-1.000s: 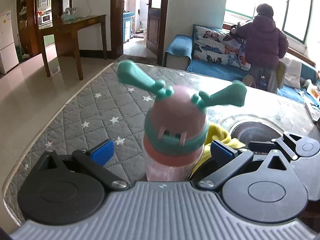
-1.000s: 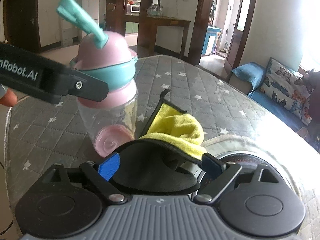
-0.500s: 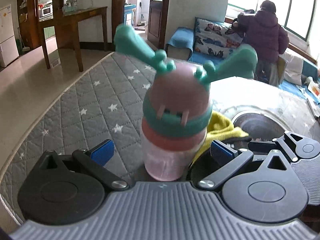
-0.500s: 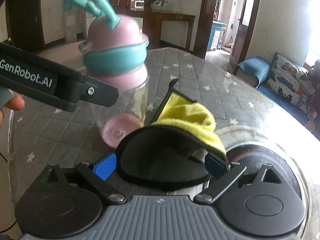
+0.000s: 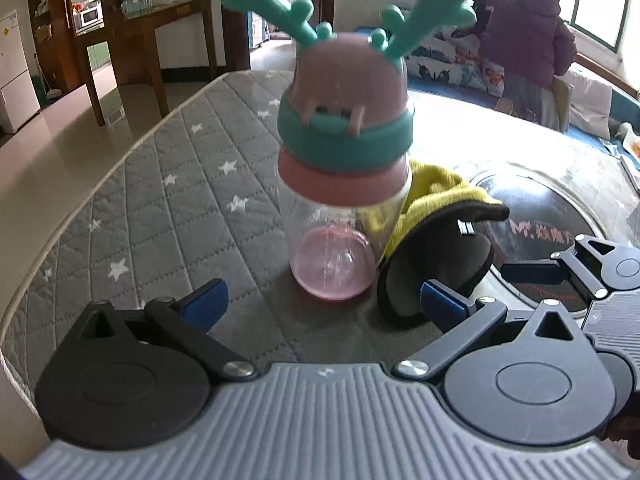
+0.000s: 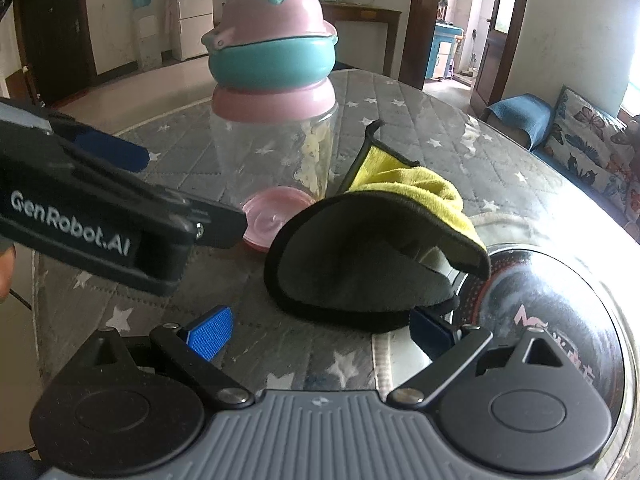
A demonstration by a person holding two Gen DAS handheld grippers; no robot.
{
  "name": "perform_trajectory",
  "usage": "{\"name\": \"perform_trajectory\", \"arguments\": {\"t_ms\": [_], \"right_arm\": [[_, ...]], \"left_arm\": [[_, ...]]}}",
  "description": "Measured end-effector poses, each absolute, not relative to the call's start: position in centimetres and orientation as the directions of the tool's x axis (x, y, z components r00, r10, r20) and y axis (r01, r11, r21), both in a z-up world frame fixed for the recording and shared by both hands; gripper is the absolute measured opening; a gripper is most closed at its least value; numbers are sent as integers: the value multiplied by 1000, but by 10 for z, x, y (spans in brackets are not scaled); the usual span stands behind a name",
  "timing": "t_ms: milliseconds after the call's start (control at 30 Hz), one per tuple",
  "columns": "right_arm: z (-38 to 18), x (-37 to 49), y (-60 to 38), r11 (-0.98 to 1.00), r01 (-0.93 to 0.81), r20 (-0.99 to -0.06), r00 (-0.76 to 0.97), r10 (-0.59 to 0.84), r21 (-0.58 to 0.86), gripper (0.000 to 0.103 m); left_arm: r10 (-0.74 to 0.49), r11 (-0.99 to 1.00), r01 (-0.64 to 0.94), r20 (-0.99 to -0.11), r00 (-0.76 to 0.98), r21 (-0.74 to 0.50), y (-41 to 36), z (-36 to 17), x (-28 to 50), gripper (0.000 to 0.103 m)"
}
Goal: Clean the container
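the container (image 5: pixel 340 208), a clear bottle with a pink base and a pink-and-teal lid bearing teal antlers, stood upright on the counter (image 5: pixel 168 184), which carried a grey quilted star-pattern cover under a glossy sheet. the left gripper (image 5: pixel 320 300) sat just short of the bottle's base with its fingers spread wide to either side and nothing between them. the right gripper (image 6: pixel 320 330) likewise had its fingers spread; the cloth (image 6: pixel 372 256), yellow on one face and dark grey on the other with black edging, lay bunched just ahead of it, its near edge meeting the right finger, and i could not tell whether it was merely resting there. the cloth touched or nearly touched the bottle's side. whitish marks showed on the clear wall in the right wrist view; whether residue, a printed figure or a reflection could not be settled. neither tool held bottle or cloth, so the scene would fit equally a bottle set down ahead of wiping and one set down after it; cleanliness could not be judged. the lid was on. a round dark inset plate (image 6: pixel 560 320) lay in the counter beside the cloth. a person in a purple coat (image 5: pixel 528 32) stood well apart by a sofa. the tall antlered lid made the bottle look top-heavy, and the left gripper's body crossed close before it in the right wrist view.
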State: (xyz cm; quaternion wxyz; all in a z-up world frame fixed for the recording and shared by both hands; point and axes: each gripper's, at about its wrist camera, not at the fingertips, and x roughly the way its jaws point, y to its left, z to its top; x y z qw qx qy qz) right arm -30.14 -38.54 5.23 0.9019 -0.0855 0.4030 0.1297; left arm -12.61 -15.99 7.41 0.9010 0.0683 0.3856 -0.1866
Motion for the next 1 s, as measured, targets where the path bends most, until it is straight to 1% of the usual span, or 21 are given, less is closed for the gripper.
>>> {"name": "perform_trajectory", "arguments": {"t_ms": [500,1000], "right_arm": [[47,-307,-393,958,-282,-758,636,144,-55,97],[49,-298,-398,962,-270,-754,642,142,-49,97]], "left_arm": [[-264,918,396,-754,602,-6,-166,61,-127,103],[-251,921,390,-762,596,2,-169,58,-120,103]]}}
